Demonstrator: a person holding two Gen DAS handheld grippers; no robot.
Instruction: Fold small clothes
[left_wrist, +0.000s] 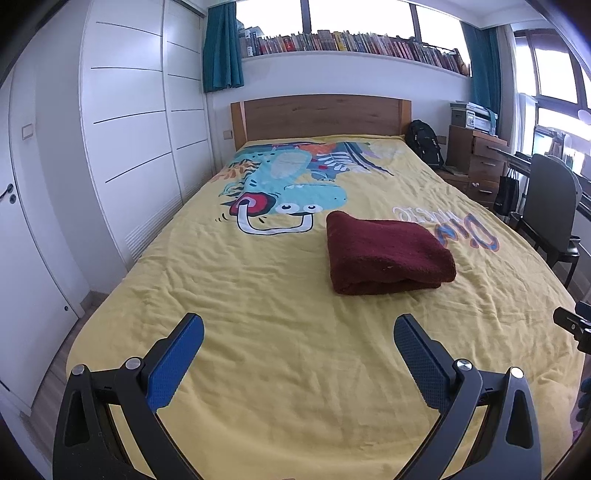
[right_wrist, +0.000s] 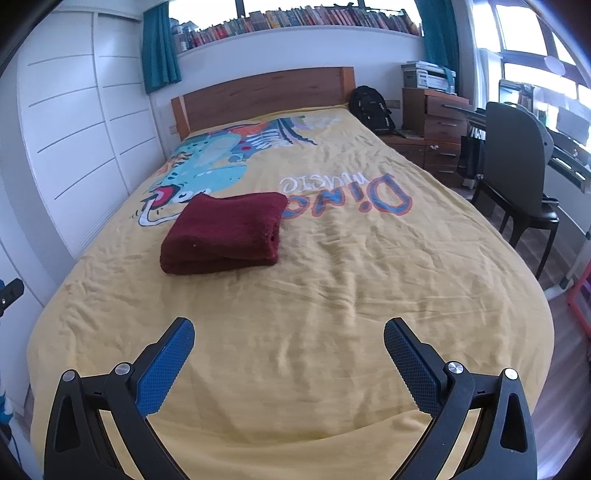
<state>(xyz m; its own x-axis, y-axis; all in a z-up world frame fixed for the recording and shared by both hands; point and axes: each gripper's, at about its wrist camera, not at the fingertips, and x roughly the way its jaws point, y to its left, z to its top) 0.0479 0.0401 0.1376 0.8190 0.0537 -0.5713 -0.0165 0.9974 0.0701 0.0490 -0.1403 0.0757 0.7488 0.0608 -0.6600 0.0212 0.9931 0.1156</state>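
A folded dark-red garment (left_wrist: 388, 254) of thick, fuzzy, towel-like cloth lies matt on a yellow bedspread (left_wrist: 258, 295) of thin, creased fabric printed with a flat cartoon dinosaur (left_wrist: 291, 184). The left claw (left_wrist: 299, 332) and right claw (right_wrist: 288, 332) have matt black plastic arms, blue finger pads (left_wrist: 177, 362) with a fine dotted, rubbery-looking texture, and shiny silver metal pins. Behind the bed stands a headboard (left_wrist: 321, 114) of smooth, satin brown wood. The wardrobe doors (left_wrist: 129, 122) are smooth white panels with a slight sheen. Teal cloth curtains (left_wrist: 221, 48) hang in soft folds. The chair (right_wrist: 517, 162) has a matt grey back and a glossy dark seat.
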